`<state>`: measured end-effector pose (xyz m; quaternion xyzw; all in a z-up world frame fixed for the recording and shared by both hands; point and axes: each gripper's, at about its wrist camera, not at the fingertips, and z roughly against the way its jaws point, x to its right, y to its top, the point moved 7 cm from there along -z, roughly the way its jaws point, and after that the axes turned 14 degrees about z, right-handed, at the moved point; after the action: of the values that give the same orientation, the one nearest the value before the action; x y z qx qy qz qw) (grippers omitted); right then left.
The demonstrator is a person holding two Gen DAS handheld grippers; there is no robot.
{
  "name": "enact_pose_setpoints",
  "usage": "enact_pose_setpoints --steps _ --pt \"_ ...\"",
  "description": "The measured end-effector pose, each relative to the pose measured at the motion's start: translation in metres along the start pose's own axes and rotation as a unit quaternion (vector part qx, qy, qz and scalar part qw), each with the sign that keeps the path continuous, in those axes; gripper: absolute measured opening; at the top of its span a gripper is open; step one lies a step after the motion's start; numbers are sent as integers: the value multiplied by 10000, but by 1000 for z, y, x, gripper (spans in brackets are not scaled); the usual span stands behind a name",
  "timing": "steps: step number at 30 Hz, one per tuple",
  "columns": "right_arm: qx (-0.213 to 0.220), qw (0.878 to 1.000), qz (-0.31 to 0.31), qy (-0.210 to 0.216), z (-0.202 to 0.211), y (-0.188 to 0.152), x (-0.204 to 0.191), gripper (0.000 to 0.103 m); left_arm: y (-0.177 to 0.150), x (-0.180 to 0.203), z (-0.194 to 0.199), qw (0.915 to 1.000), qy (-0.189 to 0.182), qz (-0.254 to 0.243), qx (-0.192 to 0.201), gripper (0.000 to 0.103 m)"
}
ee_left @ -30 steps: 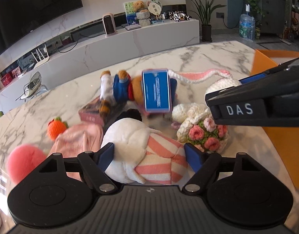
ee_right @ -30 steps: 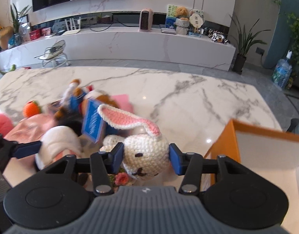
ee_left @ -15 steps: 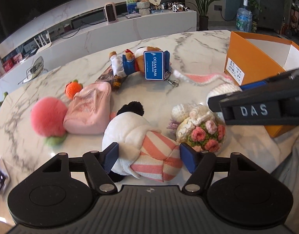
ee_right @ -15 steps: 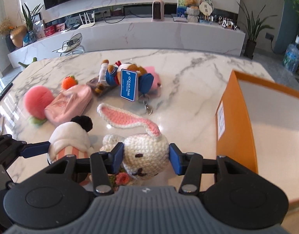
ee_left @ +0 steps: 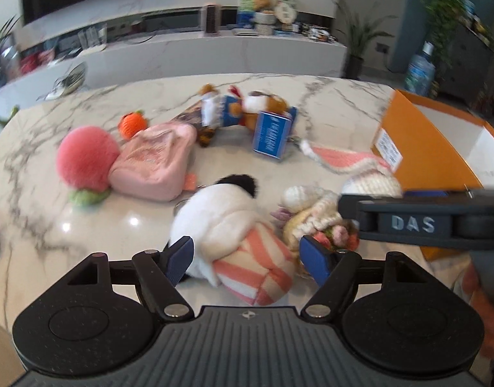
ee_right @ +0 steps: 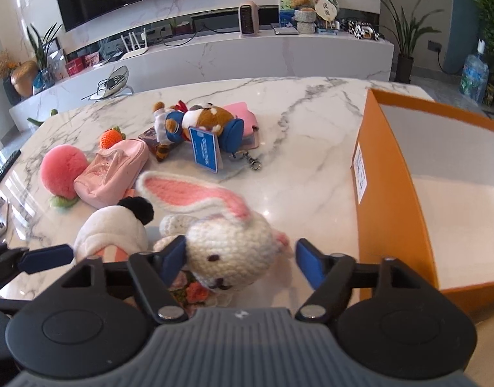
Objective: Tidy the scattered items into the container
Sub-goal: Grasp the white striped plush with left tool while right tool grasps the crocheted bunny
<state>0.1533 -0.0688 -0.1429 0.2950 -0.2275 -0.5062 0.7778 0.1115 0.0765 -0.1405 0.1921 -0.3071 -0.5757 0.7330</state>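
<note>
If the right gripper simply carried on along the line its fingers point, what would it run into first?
Most likely the crocheted bunny: its head already sits between the open pads of the right gripper, whose jaws have just been opening. Beyond it lies bare marble table; the orange box stands off to the side.

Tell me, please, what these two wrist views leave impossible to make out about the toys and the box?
- Blue tag on the bear: left wrist view, print lost to blur.
- Orange box: right wrist view, near end cut off by the frame edge.
- Crocheted bouquet: right wrist view, mostly hidden under the crocheted rabbit and the hand-held gripper body.
- Box label: text too small.
</note>
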Motion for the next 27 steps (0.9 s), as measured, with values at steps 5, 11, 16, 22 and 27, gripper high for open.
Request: enact_pose_setpoints --steps 5,11,16,22,27 --pt "3 9994 -316 166 -5 -3 2 83 5 -6 1 9996 16 292 -4 87" --pt "-20 9968 -665 445 -11 -6 6 82 4 -16 -10 9969 -105 744 -245 88" --pt "52 9956 -759 542 -14 -1 5 75 6 -29 -25 9911 -197 1217 -493 91" --pt "99 9945 -790 678 -24 3 1 72 5 -32 -45 9856 -216 1501 -753 92" --pt "203 9936 -826 746 -29 6 1 59 3 -35 -53 9805 -406 1725 -850 87"
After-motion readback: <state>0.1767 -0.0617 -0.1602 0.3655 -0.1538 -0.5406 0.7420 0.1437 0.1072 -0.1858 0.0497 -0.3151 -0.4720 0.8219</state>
